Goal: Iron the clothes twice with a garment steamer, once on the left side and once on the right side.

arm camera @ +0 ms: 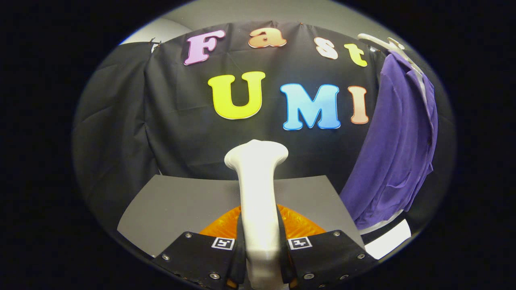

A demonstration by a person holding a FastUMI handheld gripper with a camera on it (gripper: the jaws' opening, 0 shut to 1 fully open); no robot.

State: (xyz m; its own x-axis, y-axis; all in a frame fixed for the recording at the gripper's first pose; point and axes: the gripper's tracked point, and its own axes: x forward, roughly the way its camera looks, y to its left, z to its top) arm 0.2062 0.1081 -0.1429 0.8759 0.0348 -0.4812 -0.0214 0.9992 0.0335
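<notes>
A white garment steamer (258, 193) stands upright between my two black fingers (193, 251), its flared head rising ahead of them. My gripper (260, 245) is shut on the steamer's handle, with both fingers pressed against its sides. A purple garment (399, 149) hangs from a white hanger (383, 42) well off to the right of the steamer, apart from it. The steamer's head faces the black wall, not the garment.
A grey tabletop (181, 205) lies under the steamer. An orange base (298, 225) sits on it right behind my fingers. A white sheet (389, 241) lies below the garment's hem at the table's right side.
</notes>
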